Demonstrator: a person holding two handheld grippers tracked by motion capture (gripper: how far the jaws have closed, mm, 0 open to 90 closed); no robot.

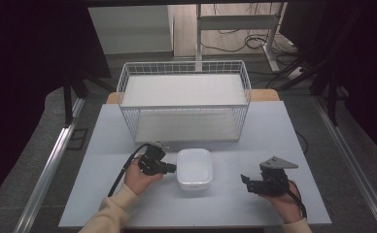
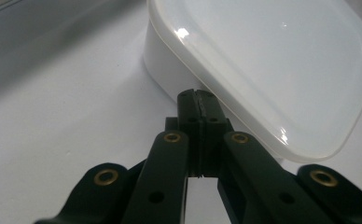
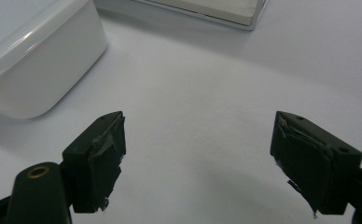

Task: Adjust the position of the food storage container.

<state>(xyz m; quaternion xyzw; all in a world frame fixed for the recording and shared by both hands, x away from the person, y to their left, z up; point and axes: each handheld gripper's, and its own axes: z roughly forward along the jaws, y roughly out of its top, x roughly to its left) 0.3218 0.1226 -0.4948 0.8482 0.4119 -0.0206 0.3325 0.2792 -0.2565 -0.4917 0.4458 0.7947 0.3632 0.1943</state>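
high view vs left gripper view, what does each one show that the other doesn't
High view alone: the white wire basket behind the container, the right gripper with jaws apart, and both hands. Left gripper view alone: the left gripper with jaws shut together, tips right at the lid's rim; contact is unclear. Both share the white lidded container on the pale table.

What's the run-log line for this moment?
left tongs: shut, tips at white lidded container | right tongs: open, empty | wire basket: behind
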